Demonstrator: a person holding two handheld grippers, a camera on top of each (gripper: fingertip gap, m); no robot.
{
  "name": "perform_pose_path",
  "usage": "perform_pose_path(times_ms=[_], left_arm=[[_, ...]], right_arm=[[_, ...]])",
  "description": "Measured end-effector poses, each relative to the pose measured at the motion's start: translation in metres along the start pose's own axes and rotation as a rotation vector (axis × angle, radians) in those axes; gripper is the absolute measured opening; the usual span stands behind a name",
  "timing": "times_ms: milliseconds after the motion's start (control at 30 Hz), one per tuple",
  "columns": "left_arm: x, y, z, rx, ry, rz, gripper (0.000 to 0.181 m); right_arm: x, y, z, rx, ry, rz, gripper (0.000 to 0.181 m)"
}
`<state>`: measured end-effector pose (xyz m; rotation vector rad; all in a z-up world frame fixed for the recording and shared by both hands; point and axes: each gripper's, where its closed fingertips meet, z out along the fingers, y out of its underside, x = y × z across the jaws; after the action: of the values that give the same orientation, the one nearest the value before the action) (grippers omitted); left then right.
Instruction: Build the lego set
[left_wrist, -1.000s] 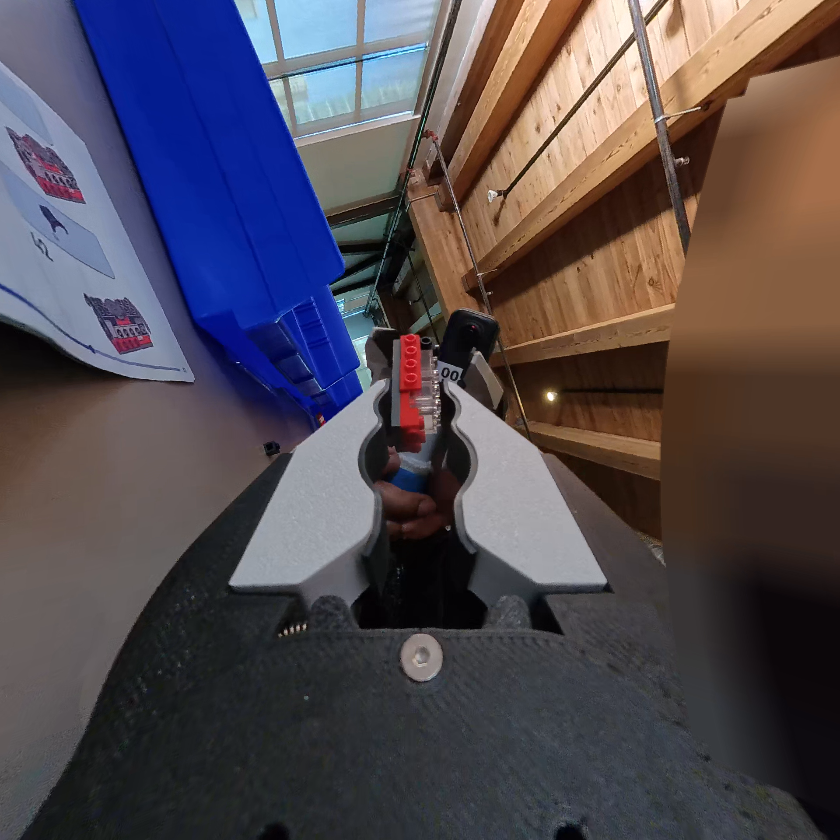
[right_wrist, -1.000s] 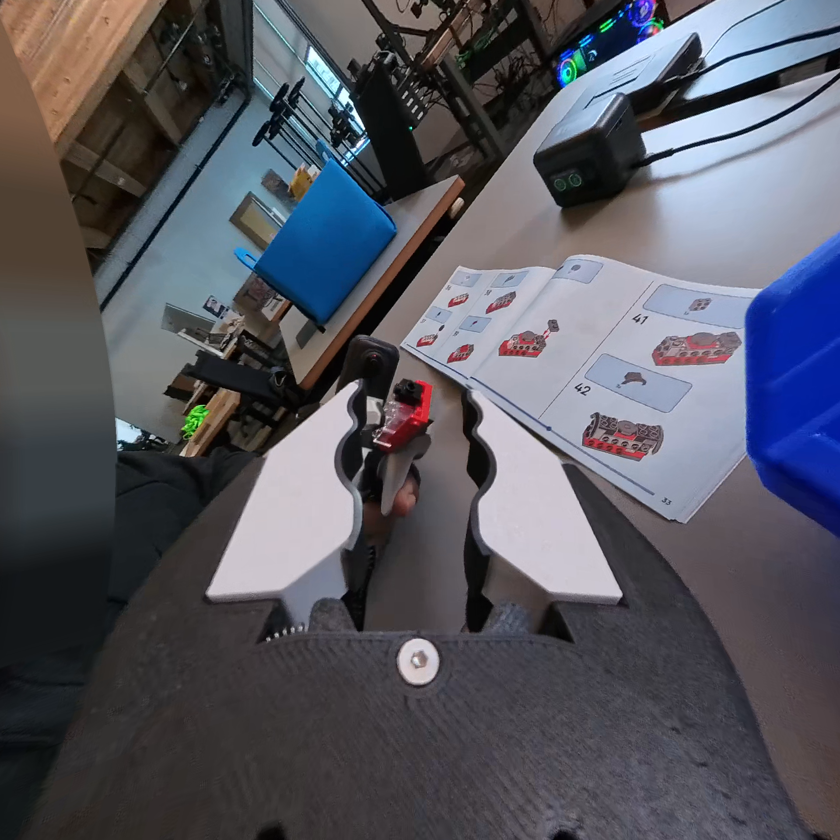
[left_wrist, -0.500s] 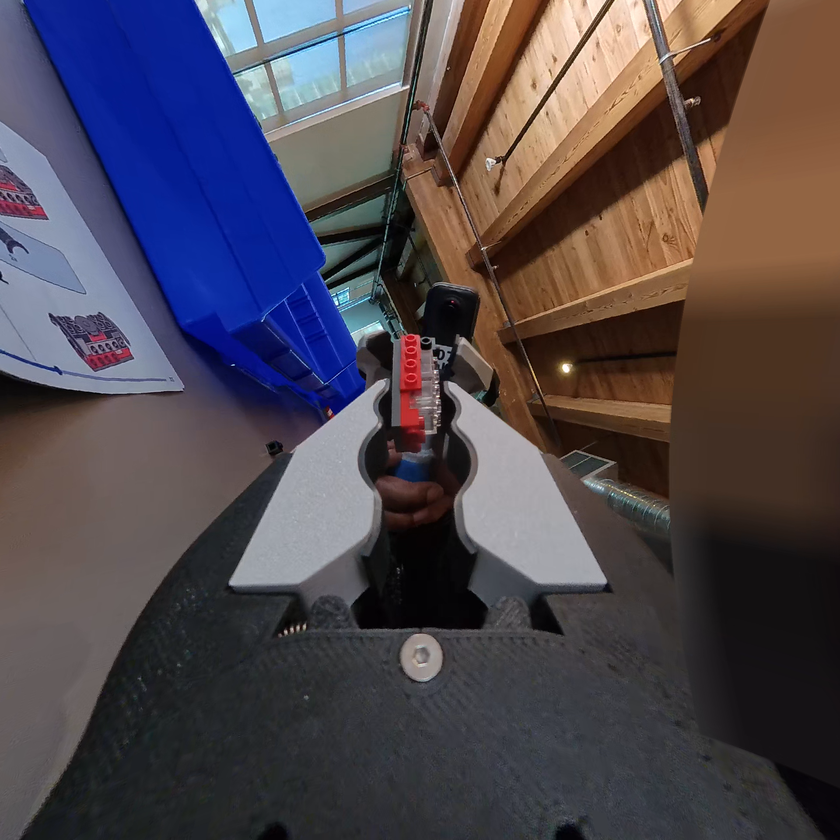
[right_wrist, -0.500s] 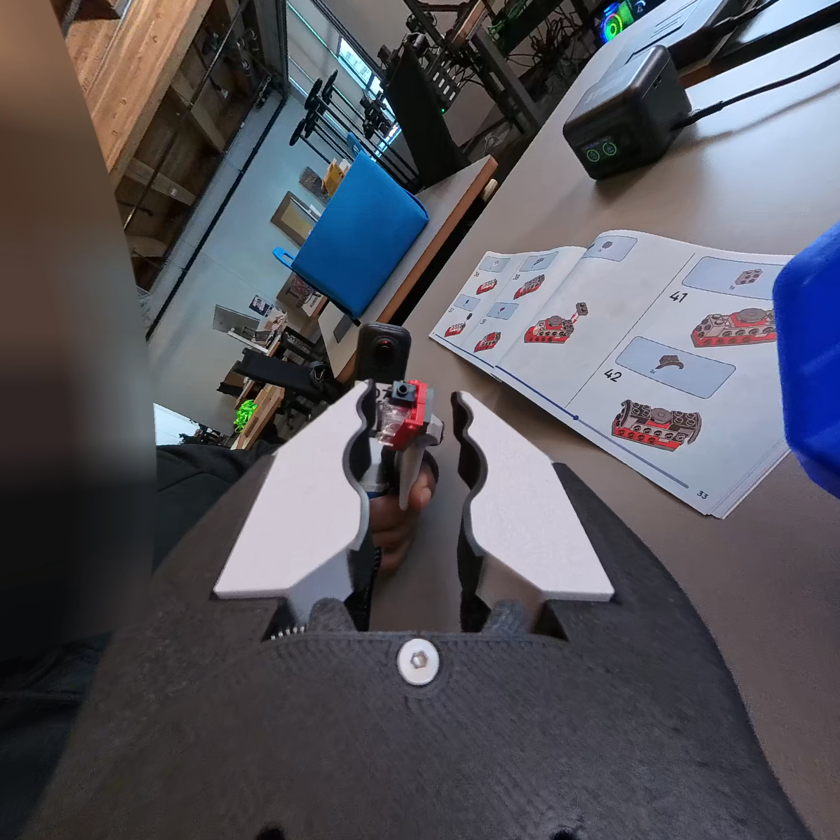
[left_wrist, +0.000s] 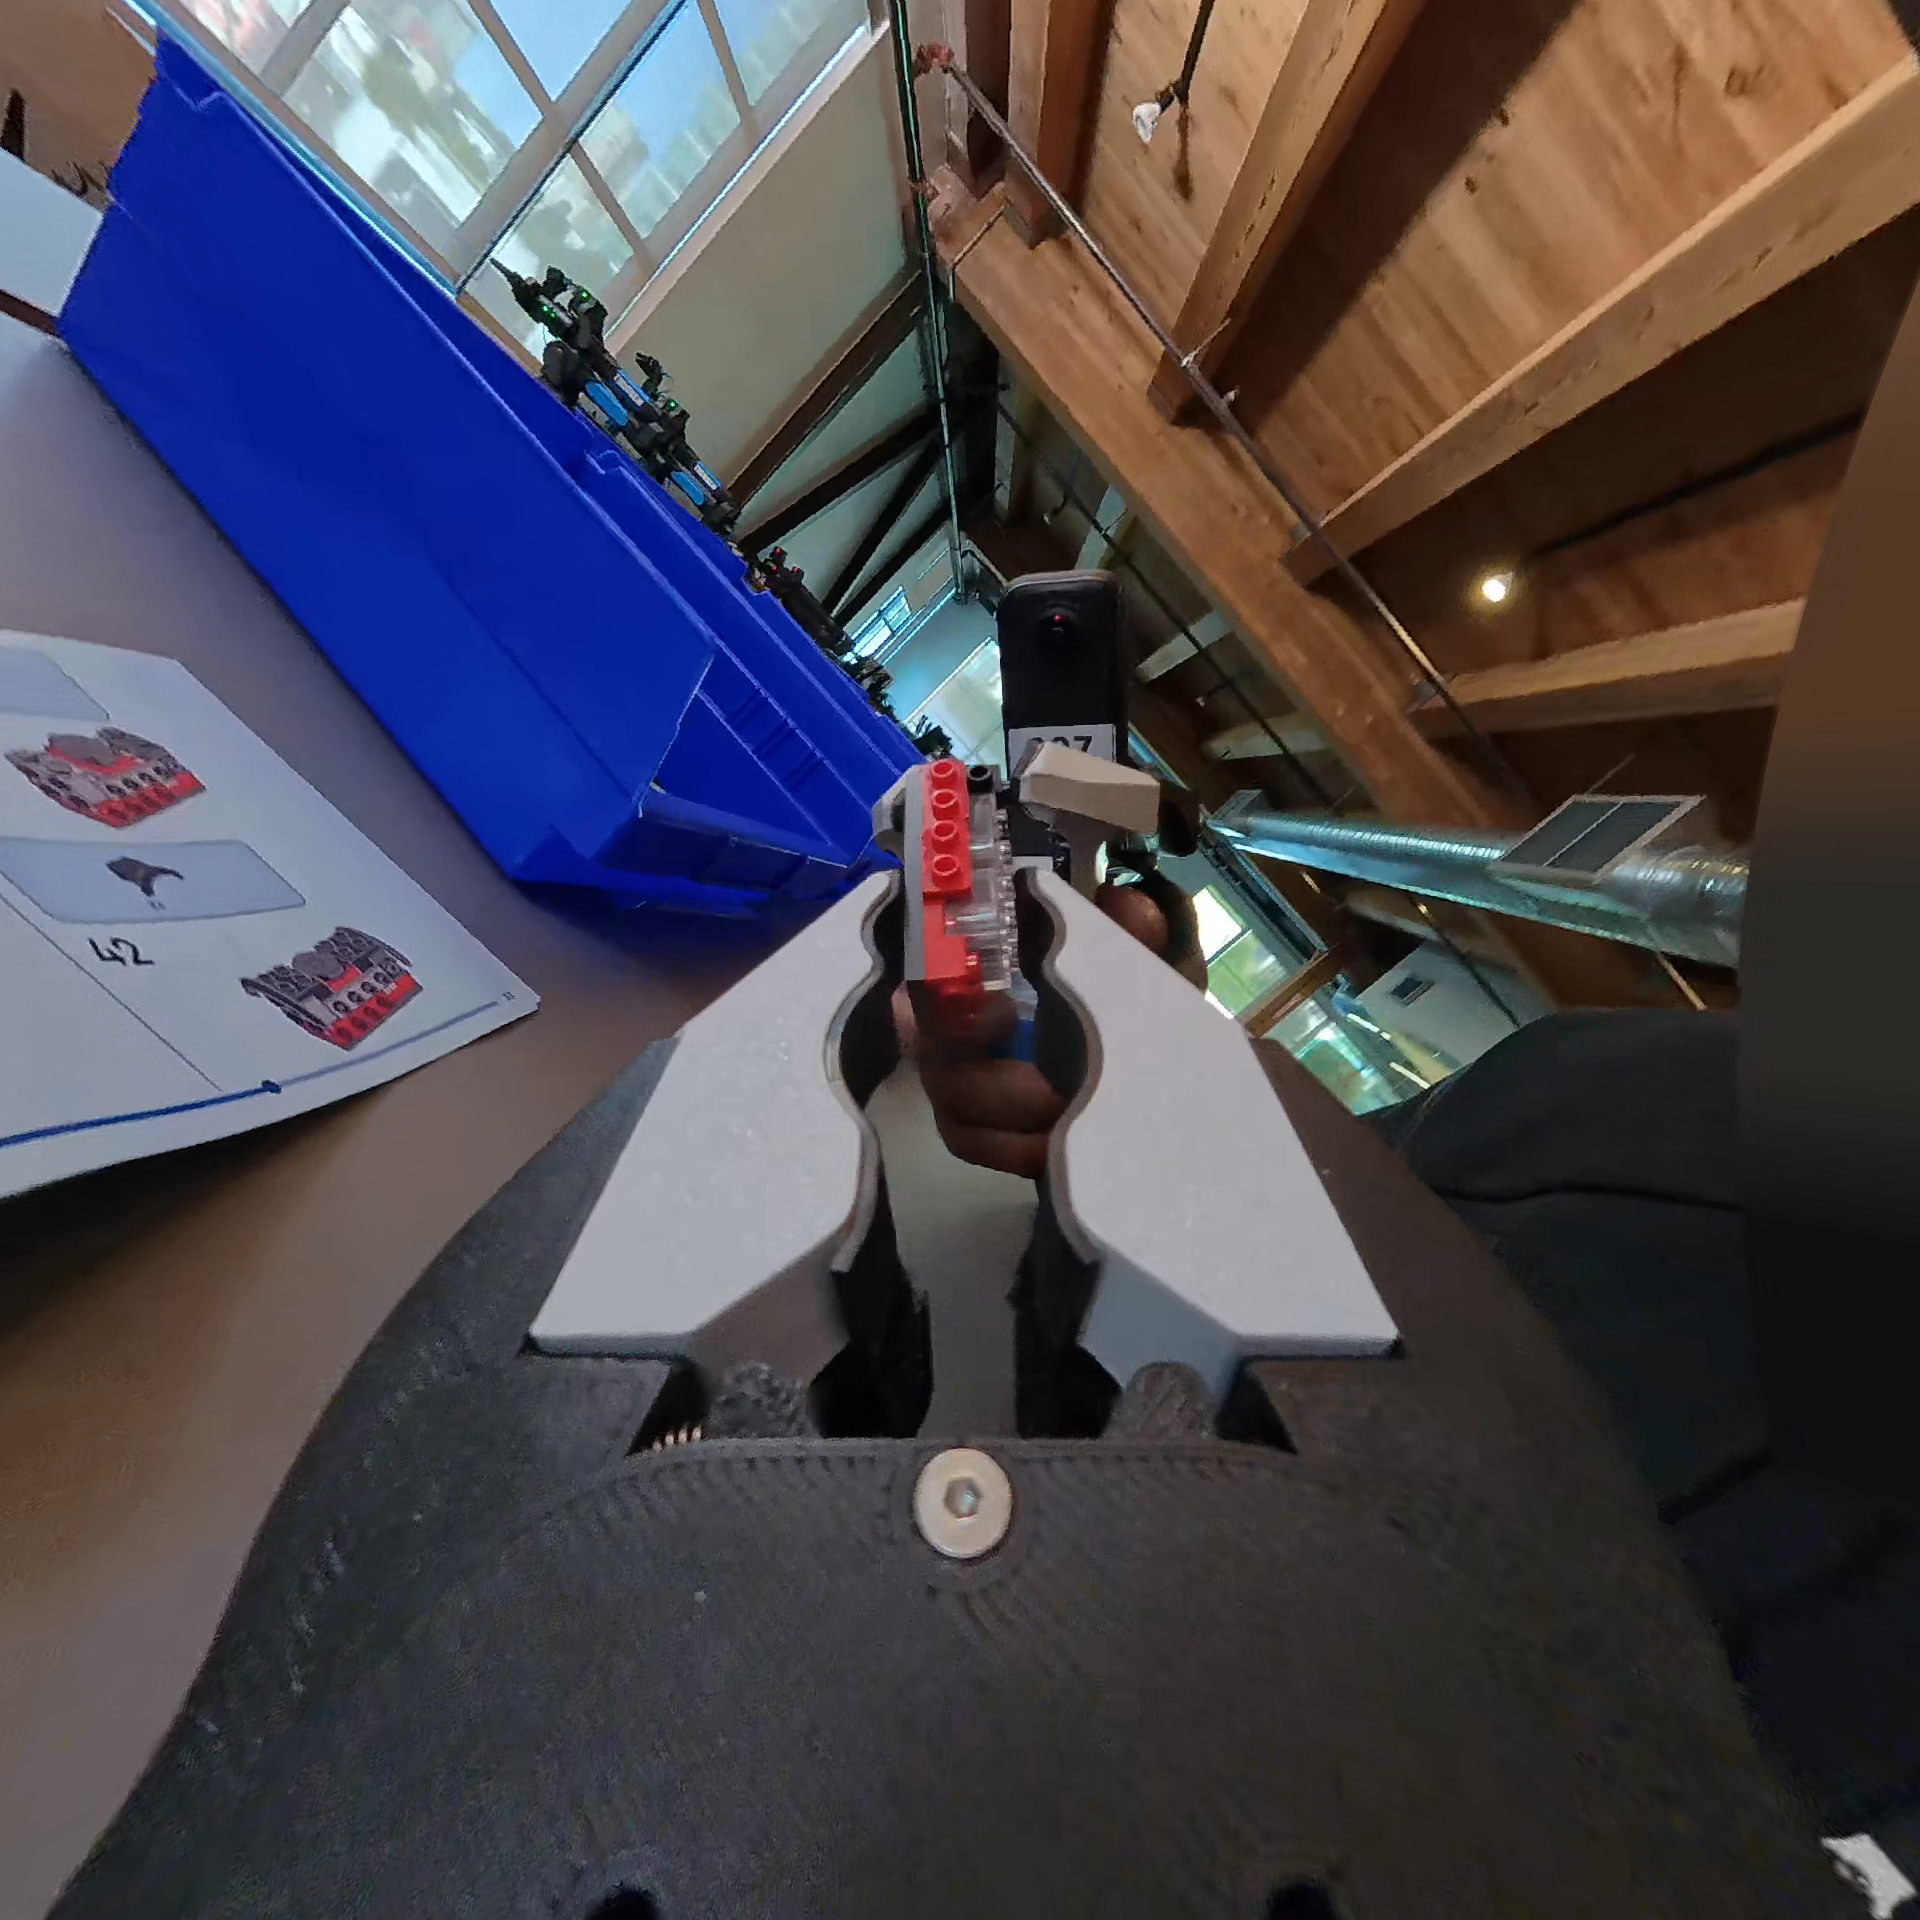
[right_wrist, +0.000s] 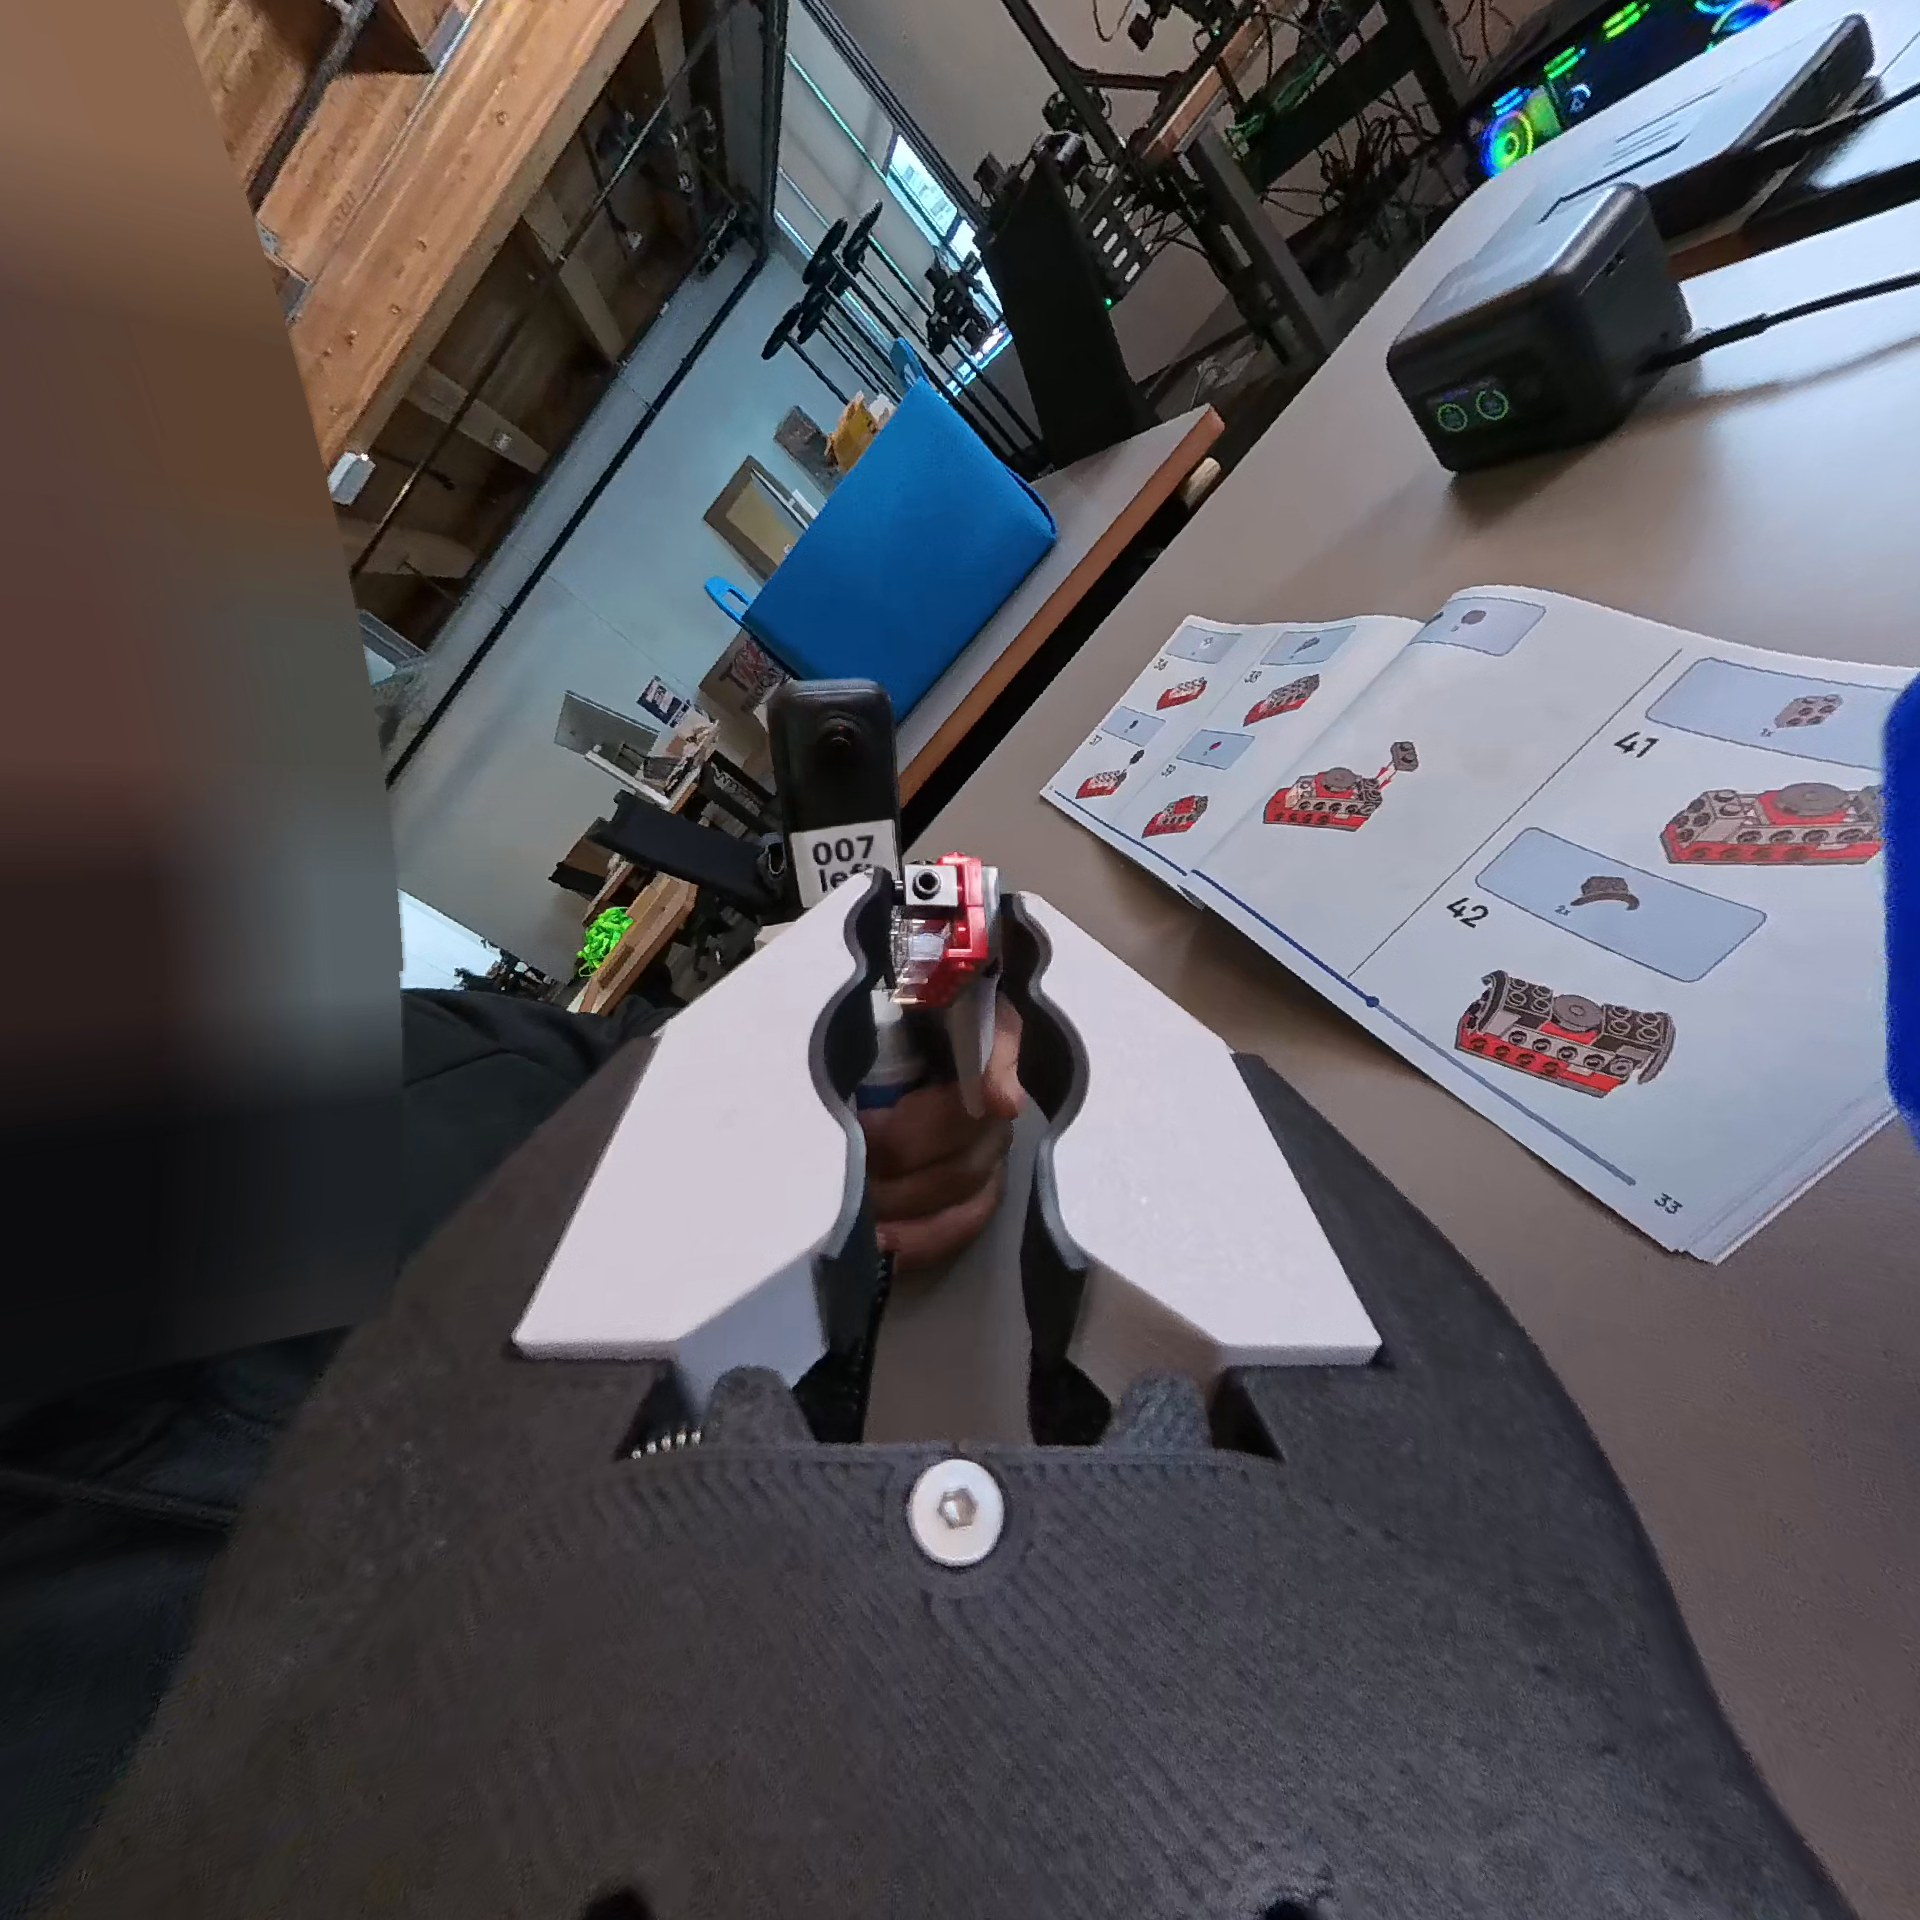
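A small lego assembly (left_wrist: 948, 862) of red, grey and clear bricks is held in the air above the table. My left gripper (left_wrist: 958, 894) is shut on it, with the studs facing left. My right gripper (right_wrist: 940, 904) faces the left one and has closed in on the same assembly (right_wrist: 961, 925), a fingertip on each side. One of its grey fingers (left_wrist: 1091, 800) shows beyond the assembly in the left wrist view. A hand shows behind each gripper's fingers.
An open instruction booklet (right_wrist: 1455, 883) lies on the grey table (right_wrist: 1351, 499); it also shows in the left wrist view (left_wrist: 208, 935). A long blue bin (left_wrist: 416, 499) stands behind it. A black box with cables (right_wrist: 1538, 332) sits farther back. Less than 4 cm separates the two grippers' tips.
My right gripper's fingers have narrowed from wide open to close around the assembly. Both grippers have tilted, so more of the table and booklet shows in the left wrist view.
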<state>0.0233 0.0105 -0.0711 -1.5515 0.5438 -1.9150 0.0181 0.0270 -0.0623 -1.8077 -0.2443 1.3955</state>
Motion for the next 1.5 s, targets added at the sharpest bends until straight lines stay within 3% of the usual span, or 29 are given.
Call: perform_pose_path(times_ms=[633, 1200, 1500], left_arm=[[0.003, 0.0, -0.001, -0.037, -0.013, 0.148, 0.021], [0.009, -0.002, -0.003, -0.069, -0.036, 0.416, 0.021], [0.01, -0.002, -0.003, -0.072, -0.002, 0.363, 0.019]], right_arm=[[-0.005, -0.002, 0.0, 0.026, -0.014, -0.08, 0.019], [-0.015, -0.003, 0.0, 0.048, -0.03, -0.242, 0.021], [-0.018, -0.002, 0.0, 0.039, -0.047, -0.28, 0.021]])
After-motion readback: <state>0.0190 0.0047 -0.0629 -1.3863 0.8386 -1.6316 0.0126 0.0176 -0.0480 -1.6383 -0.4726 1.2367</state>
